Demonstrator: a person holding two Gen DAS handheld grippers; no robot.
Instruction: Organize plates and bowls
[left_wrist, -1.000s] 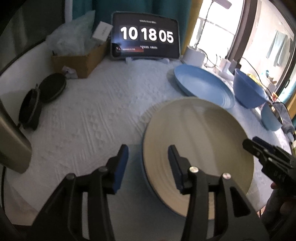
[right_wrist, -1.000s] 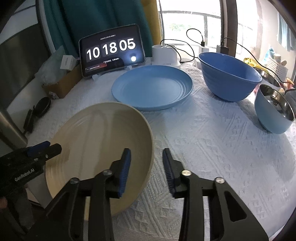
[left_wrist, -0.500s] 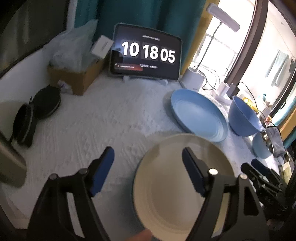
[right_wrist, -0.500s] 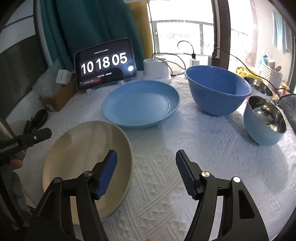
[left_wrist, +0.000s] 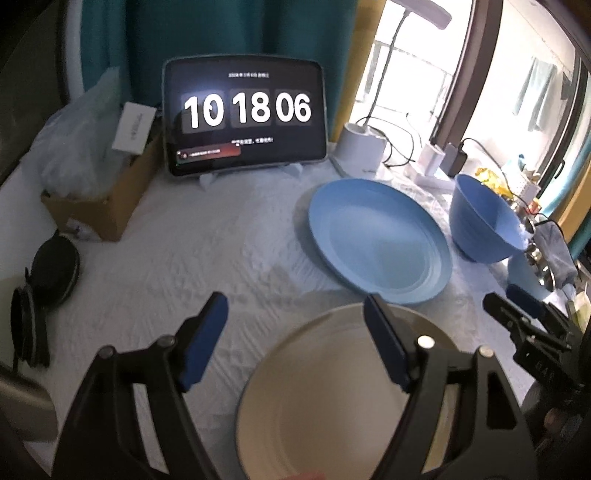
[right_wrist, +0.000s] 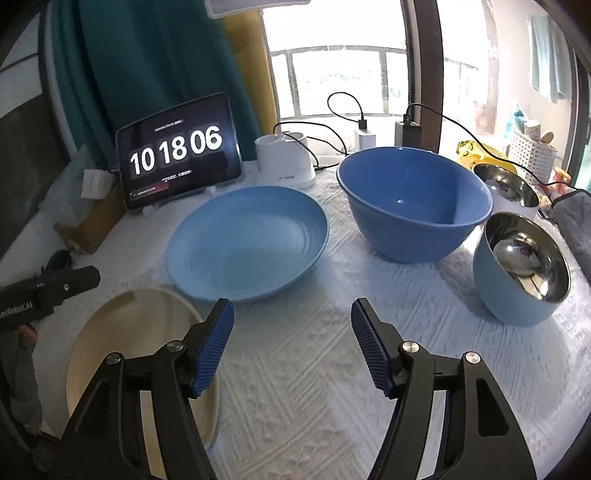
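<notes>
Jaws stand spread and empty on both the left gripper and the right gripper. With the cream plate set down near the table edge, just beside the blue plate, I'd take that blue plate by opposite rims and keep it level.

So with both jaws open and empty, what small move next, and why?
Probably bring the right gripper forward to the rim of the blue plate: it lies loose just ahead, and could stack with the cream plate.
</notes>
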